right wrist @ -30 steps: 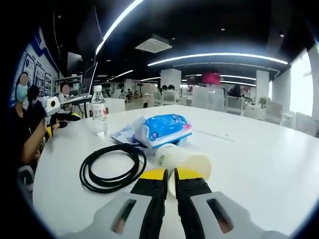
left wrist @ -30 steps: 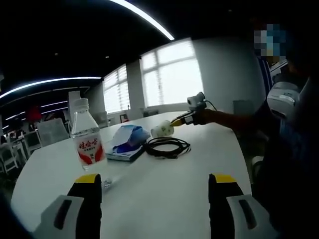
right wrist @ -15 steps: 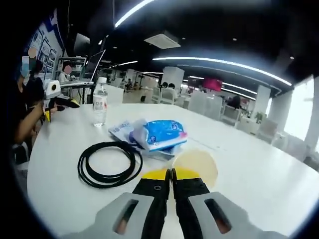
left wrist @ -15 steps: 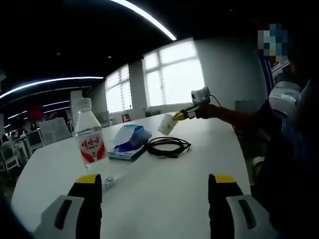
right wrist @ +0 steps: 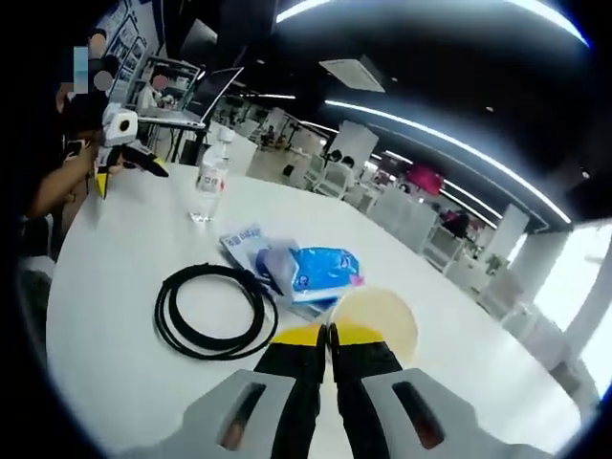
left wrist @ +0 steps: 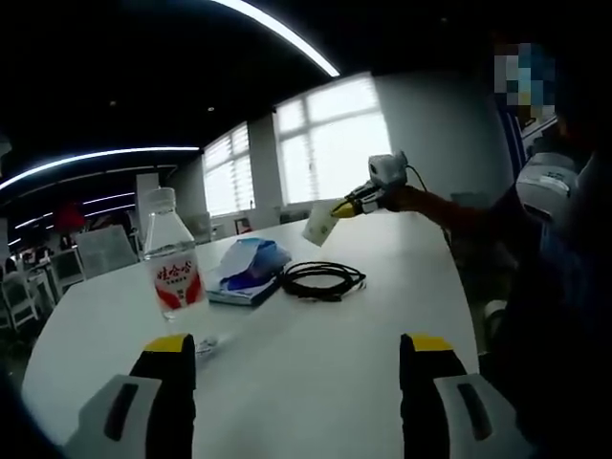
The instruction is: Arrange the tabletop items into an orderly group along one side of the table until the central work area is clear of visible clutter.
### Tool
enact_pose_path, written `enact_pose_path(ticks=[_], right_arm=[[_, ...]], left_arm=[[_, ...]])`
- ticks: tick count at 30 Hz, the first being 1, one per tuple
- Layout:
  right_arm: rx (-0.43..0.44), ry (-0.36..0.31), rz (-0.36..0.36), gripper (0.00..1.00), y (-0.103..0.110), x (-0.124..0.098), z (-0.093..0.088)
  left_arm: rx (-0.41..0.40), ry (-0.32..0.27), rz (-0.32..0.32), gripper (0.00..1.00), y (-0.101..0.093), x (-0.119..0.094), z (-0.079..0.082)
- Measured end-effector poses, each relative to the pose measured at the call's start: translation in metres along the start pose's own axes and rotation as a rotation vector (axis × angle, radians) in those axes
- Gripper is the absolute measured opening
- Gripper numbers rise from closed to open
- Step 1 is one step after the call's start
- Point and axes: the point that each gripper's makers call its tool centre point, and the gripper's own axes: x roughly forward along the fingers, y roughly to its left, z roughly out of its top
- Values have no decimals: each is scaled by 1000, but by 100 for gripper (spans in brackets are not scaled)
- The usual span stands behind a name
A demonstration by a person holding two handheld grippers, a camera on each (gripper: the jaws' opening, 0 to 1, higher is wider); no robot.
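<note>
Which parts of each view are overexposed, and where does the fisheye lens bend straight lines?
Left gripper view: the windows are blown out white and the ceiling light strip curves. Right gripper view: the ceiling strips bow into arcs, with glare at the right edge.

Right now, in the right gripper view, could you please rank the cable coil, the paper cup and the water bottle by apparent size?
1. cable coil
2. paper cup, though nearness to the camera inflates it
3. water bottle, farthest away
</note>
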Motion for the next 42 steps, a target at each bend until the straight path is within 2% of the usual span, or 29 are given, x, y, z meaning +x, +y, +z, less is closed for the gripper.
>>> enact_pose_path(ticks=[27,42], right_arm=[[-151,-3,89,1,25,8,41],[-195,-5,143,1,43,20,53]], left_arm=[[-19,-12,17,87,2,-4,-3],[-24,-18,25,87,1,-7,-4]])
